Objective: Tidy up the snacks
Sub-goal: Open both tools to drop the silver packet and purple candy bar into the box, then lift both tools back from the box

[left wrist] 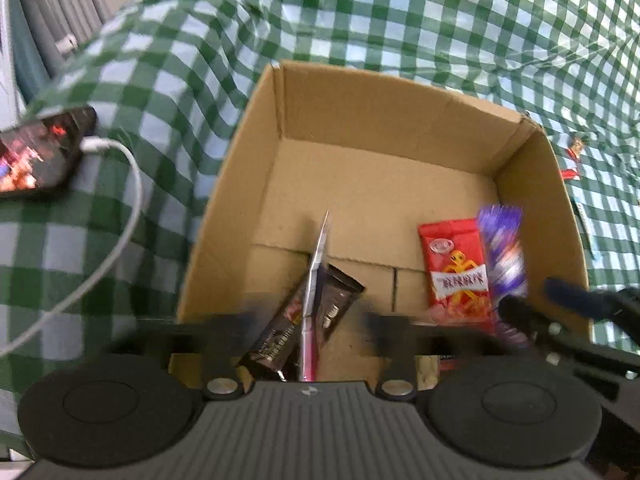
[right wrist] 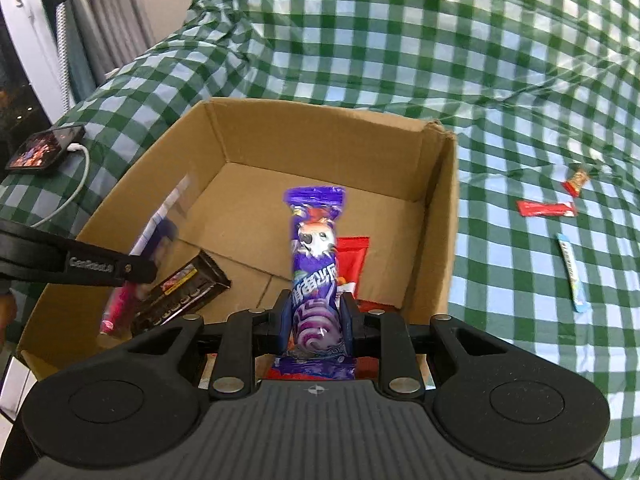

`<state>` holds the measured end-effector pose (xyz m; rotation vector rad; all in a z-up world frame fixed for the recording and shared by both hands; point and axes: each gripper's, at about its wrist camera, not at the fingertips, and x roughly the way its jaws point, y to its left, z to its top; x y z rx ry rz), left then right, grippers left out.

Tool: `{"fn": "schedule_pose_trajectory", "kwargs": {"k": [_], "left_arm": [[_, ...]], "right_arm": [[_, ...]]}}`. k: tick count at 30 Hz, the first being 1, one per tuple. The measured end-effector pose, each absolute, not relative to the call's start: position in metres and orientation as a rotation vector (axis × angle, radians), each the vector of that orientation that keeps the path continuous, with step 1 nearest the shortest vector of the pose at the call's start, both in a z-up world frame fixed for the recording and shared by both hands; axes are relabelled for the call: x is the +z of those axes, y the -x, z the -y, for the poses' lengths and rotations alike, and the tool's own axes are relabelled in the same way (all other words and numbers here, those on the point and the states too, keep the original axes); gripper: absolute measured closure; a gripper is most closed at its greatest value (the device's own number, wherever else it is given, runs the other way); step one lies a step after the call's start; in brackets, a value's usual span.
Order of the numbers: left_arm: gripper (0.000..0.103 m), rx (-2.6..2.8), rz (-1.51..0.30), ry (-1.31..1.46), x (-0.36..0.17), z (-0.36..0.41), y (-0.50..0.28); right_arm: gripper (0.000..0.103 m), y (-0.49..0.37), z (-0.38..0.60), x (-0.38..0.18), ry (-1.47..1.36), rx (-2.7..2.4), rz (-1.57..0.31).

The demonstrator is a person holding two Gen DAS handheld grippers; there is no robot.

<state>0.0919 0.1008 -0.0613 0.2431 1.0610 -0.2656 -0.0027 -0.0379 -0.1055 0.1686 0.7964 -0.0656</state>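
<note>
Cardboard box (right wrist: 436,216) holds one brown packet (right wrist: 182,294) at 8 o'clock and one red packet (left wrist: 458,276) at 4 o'clock. Left gripper (left wrist: 310,320) is wide open around one pink packet (left wrist: 316,280). Right gripper (right wrist: 316,320) clamps one purple packet (right wrist: 316,248). Three snacks (right wrist: 546,208) lie at 3 o'clock on the checked cloth (right wrist: 440,40).

The open brown cardboard box (right wrist: 436,216) is matt, rough corrugated paper. It sits on a thin green-and-white checked cloth (right wrist: 440,60), creased with a slight sheen. The purple foil-like snack wrapper (right wrist: 316,240) is glossy, as are the red plastic packet (left wrist: 456,268) and the dark brown bar wrapper (right wrist: 184,292). The black plastic right gripper (right wrist: 316,316) looks matt, with shiny metal pins.
</note>
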Motion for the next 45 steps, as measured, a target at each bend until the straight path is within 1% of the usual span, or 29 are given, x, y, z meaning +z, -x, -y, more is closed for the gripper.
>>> {"fn": "schedule_pose_trajectory", "kwargs": {"k": [1, 2, 3, 6, 12, 15, 29, 45], "left_arm": [[0.000, -0.251, -1.030, -0.237, -0.057, -0.103, -0.089], [0.000, -0.244, -1.001, -0.235, -0.052, -0.105, -0.084], [0.000, -0.247, -0.990, -0.242, -0.049, -0.106, -0.081], [0.000, -0.250, -1.013, -0.275, -0.046, -0.111, -0.066], [0.000, -0.239, -1.073, -0.250, -0.040, -0.131, -0.024], [0.000, -0.233, -1.076, -0.243, -0.035, -0.140, 0.001], [0.000, -0.258, -0.960, -0.269, 0.005, -0.155, 0.086], [0.000, -0.273, -0.889, -0.277, 0.023, -0.159, 0.127]], "right_arm": [[0.041, 0.003, 0.037, -0.103, -0.161, -0.069, -0.783], [0.023, 0.004, 0.036, -0.099, -0.152, -0.080, -0.761], [0.018, 0.007, 0.036, -0.096, -0.140, -0.093, -0.741], [0.013, 0.019, 0.035, -0.091, -0.140, -0.101, -0.737], [0.009, 0.064, 0.024, -0.093, -0.218, -0.114, -0.797], [0.007, 0.091, 0.015, -0.089, -0.234, -0.124, -0.806], [0.003, 0.181, -0.013, -0.052, -0.193, -0.152, -0.700], [0.001, 0.223, -0.022, -0.033, -0.166, -0.163, -0.610]]}}
